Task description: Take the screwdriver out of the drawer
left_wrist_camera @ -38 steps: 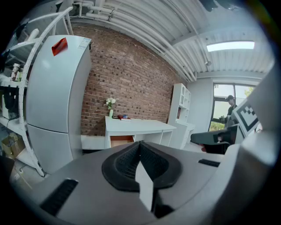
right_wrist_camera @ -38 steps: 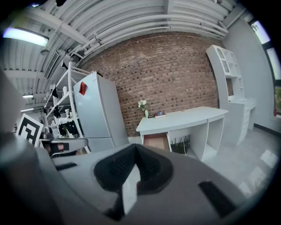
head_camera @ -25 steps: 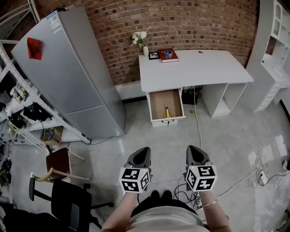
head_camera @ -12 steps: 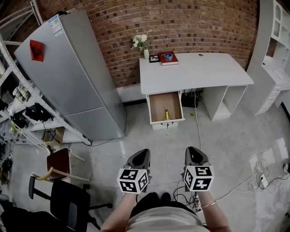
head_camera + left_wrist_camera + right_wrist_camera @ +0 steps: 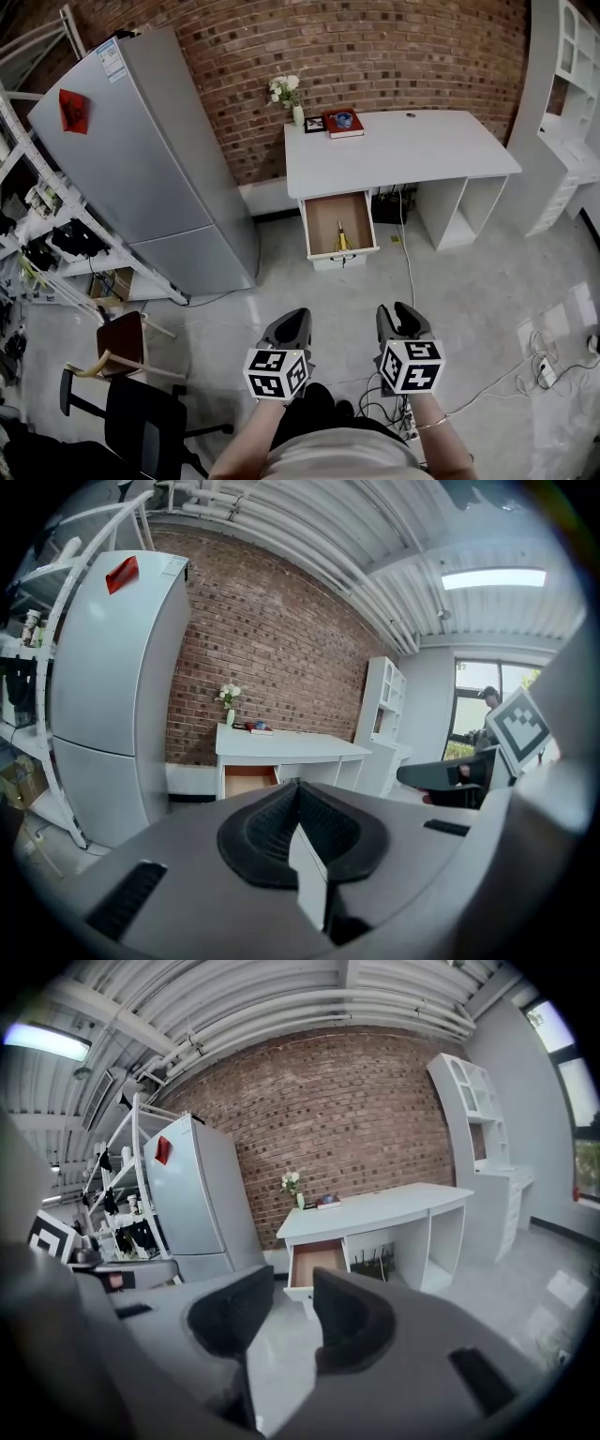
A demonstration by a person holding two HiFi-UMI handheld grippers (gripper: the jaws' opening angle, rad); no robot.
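A yellow-handled screwdriver [image 5: 340, 237] lies in the open wooden drawer [image 5: 338, 225] under the white desk [image 5: 398, 148], far ahead of both grippers. The drawer [image 5: 314, 1262] also shows in the right gripper view, and the drawer [image 5: 247, 782] shows small in the left gripper view. My left gripper [image 5: 292, 322] is held low over the floor, jaws shut with nothing between them. My right gripper [image 5: 404, 319] is beside it, its jaws opening with a clear gap and nothing between them.
A tall grey fridge [image 5: 141, 159] stands left of the desk. A flower vase [image 5: 296, 112], a small frame and a red book [image 5: 344, 121] sit on the desktop. Metal shelving [image 5: 47, 234], a wooden stool [image 5: 120, 337] and a black chair [image 5: 141, 412] are at left. Cables [image 5: 412, 281] trail across the floor at right.
The right gripper's jaws have parted from shut to open. Both hands stay in about the same place; the view shifted slightly.
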